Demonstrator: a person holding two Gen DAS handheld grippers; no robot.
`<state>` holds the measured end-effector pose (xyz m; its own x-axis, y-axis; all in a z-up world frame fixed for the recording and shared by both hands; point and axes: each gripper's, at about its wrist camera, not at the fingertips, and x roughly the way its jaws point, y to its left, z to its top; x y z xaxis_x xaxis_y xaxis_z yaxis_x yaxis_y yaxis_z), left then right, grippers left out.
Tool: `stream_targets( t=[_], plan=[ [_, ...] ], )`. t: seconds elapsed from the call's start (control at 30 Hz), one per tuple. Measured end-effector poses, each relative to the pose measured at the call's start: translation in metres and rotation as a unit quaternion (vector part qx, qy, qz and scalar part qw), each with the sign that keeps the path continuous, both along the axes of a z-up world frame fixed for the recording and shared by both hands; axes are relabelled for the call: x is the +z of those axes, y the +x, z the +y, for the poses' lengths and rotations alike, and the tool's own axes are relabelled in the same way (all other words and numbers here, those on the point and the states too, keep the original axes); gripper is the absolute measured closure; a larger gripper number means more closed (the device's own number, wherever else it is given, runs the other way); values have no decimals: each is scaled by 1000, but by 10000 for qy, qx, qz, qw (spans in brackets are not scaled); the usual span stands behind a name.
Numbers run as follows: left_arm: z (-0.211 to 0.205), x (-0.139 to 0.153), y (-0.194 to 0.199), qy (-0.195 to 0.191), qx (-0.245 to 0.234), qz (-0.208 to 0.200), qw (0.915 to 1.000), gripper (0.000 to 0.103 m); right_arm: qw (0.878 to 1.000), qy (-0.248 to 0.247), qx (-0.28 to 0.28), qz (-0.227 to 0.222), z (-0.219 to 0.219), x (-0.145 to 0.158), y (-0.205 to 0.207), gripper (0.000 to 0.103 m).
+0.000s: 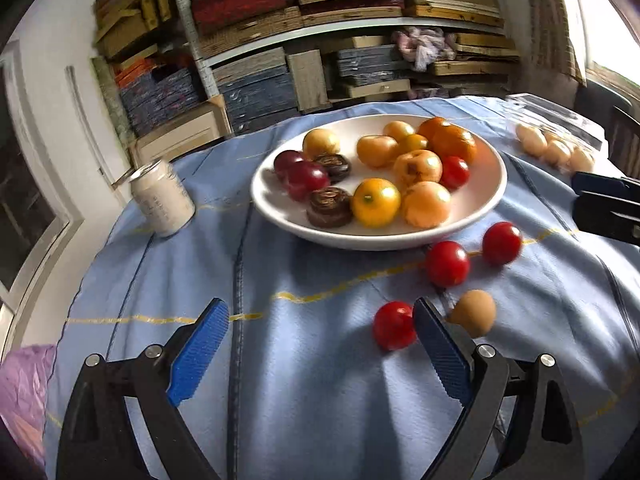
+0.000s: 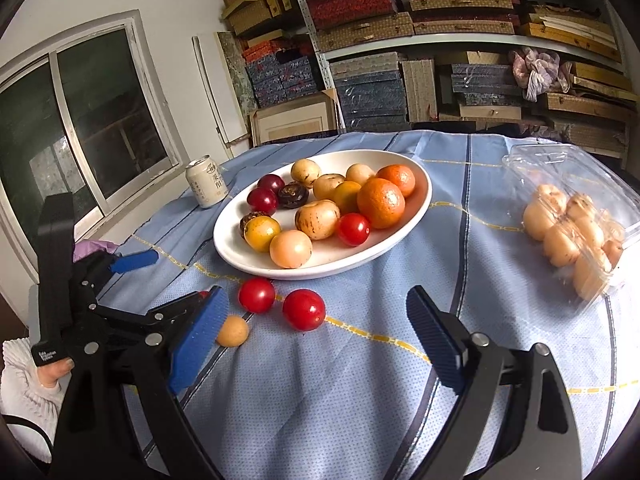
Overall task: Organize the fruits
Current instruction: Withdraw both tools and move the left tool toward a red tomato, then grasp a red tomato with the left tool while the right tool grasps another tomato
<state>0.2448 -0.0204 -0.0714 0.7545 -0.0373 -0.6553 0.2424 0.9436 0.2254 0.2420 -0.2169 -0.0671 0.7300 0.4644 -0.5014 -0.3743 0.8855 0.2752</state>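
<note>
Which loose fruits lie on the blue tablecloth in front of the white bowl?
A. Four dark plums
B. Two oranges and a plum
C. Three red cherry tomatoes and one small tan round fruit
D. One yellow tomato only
C: the left wrist view shows three red cherry tomatoes and a small tan round fruit on the blue tablecloth, outside the white bowl.

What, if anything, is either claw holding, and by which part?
Nothing is held. The left claw and the right claw both stand open over the blue cloth, with no fruit pressed between their pads.
</note>
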Motion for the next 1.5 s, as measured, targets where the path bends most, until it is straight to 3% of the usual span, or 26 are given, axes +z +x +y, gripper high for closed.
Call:
stream_targets(
  t=[0.47, 0.63, 0.83, 1.03, 1.23, 1.27, 1.4, 1.5],
  plan=[
    [-20, -4, -4, -132, -913, 230, 9955, 55, 9999, -41, 73, 100, 5, -3, 1, 14],
    [-24, -10, 1, -219, -1157, 491, 9918, 57, 9998, -35, 103, 152, 6, -5, 2, 14],
    [-25, -17, 11, -661, -1400, 965, 9832, 60, 9997, -24, 118, 196, 5, -6, 3, 14],
    [-24, -19, 14, -703, -1258, 982, 9847, 75, 9996, -28, 147, 232, 7, -7, 3, 14],
    [-17, -16, 13, -755, -1069, 924, 9871, 75, 9989, -202, 208, 381, 14, -12, 6, 15],
    [-16, -16, 12, -747, -1043, 898, 9877, 75, 9986, -279, 234, 383, 17, -11, 6, 17],
    [-13, -14, 11, -732, -907, 848, 9896, 75, 9943, -797, 436, 562, 38, -17, 12, 62],
    [-10, -13, 11, -772, -869, 845, 9896, 75, 9931, -950, 411, 554, 47, -18, 16, 65]
  ],
)
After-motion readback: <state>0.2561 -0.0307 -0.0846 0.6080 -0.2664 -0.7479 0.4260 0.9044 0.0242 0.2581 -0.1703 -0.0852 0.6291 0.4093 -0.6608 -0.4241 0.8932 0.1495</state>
